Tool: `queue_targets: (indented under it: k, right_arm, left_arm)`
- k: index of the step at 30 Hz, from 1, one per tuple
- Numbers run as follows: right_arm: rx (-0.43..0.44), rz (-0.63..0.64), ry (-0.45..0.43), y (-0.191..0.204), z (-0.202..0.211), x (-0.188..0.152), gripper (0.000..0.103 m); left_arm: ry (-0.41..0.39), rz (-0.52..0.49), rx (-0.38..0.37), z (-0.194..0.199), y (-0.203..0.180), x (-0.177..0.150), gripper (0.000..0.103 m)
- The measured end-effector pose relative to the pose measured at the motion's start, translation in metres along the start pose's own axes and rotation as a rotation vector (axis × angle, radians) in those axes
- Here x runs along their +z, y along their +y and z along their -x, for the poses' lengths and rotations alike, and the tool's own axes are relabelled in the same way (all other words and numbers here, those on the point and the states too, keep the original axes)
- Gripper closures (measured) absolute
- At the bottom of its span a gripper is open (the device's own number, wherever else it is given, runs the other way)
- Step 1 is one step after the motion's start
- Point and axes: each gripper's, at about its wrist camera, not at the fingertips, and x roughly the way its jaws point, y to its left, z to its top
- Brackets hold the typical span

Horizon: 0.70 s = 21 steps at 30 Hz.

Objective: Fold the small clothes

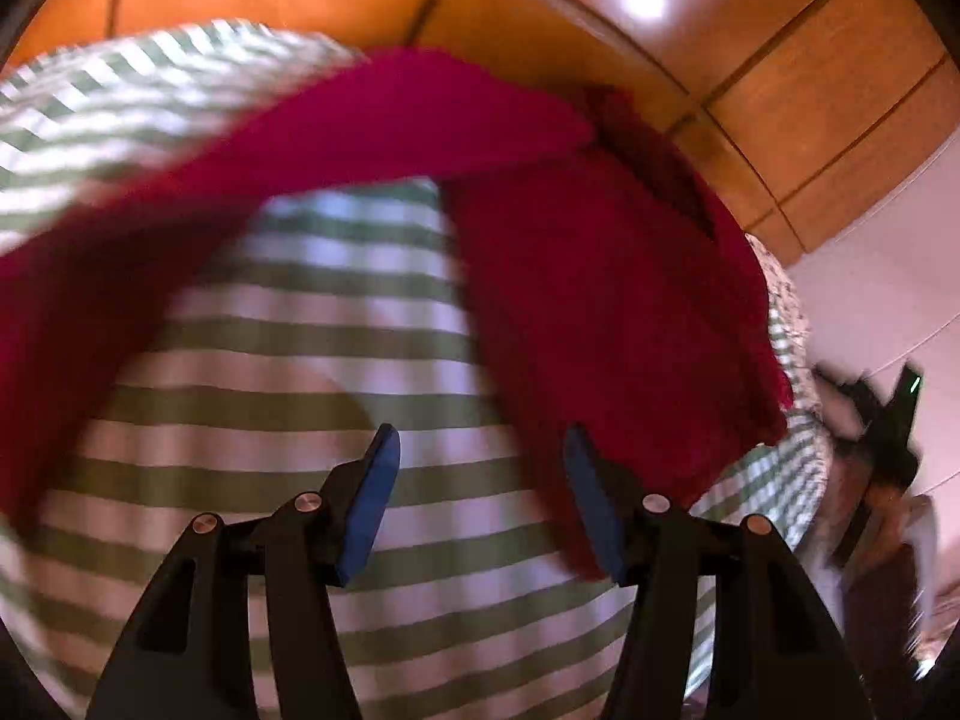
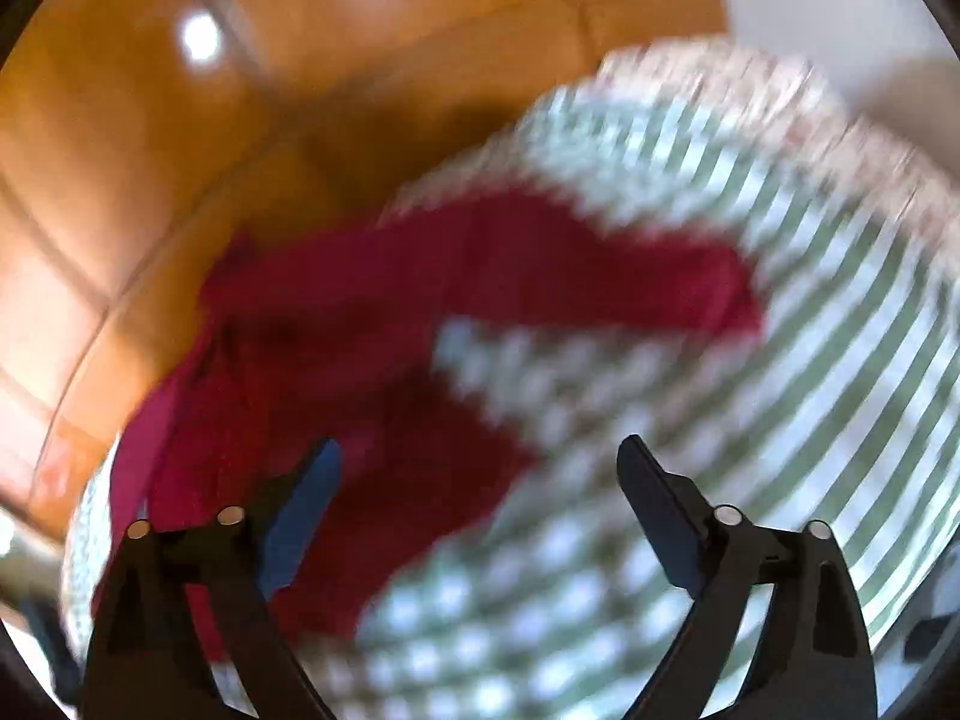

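Observation:
A dark red garment (image 1: 600, 276) with two legs lies spread on a green-and-white striped cloth (image 1: 300, 360). In the left wrist view my left gripper (image 1: 480, 450) is open and empty, above the striped cloth between the two red legs. The right wrist view is blurred. There my right gripper (image 2: 480, 462) is open and empty, its left finger (image 2: 300, 516) over the red garment (image 2: 372, 396), its right finger over the striped cloth (image 2: 780, 330).
The striped cloth covers a round surface with a patterned edge (image 1: 786, 324). Orange wooden floor (image 1: 600, 12) lies beyond it. A white wall (image 1: 888, 300) and the other hand-held device (image 1: 882, 432) show at the right of the left wrist view.

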Motion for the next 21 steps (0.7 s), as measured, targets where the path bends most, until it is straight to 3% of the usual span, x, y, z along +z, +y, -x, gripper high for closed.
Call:
queue_targets:
  k: [3, 6, 7, 9, 11, 12, 18, 21]
  right_arm:
    - [-0.004, -0.093, 0.050, -0.010, -0.030, -0.019, 0.026]
    - [-0.013, -0.182, 0.002, -0.017, -0.048, -0.011, 0.033]
    - [-0.014, -0.177, 0.003, -0.014, -0.052, -0.009, 0.039]
    - [0.016, -0.143, 0.041, 0.002, -0.062, -0.002, 0.072]
    - [0.018, -0.091, 0.070, 0.019, -0.064, 0.000, 0.088]
    - [0.023, -0.047, 0.067, 0.031, -0.059, 0.000, 0.091]
    - [0.126, 0.110, -0.030, 0.075, 0.017, 0.005, 0.094]
    - [0.168, 0.190, -0.088, 0.085, 0.061, -0.001, 0.096]
  left_arm:
    - [-0.002, 0.015, 0.016, -0.017, -0.010, 0.005, 0.040]
    - [-0.006, -0.005, 0.026, -0.025, -0.023, 0.012, 0.041]
    - [-0.008, -0.013, 0.034, -0.028, -0.027, 0.013, 0.054]
    - [0.013, -0.028, 0.049, -0.035, -0.028, 0.015, 0.083]
    - [0.015, -0.025, 0.057, -0.033, -0.023, 0.019, 0.094]
    - [0.010, -0.019, 0.056, -0.028, -0.020, 0.021, 0.100]
    - [-0.122, -0.016, 0.088, 0.042, 0.017, 0.040, 0.100]
    - [-0.204, -0.013, 0.155, 0.092, 0.043, 0.036, 0.103]
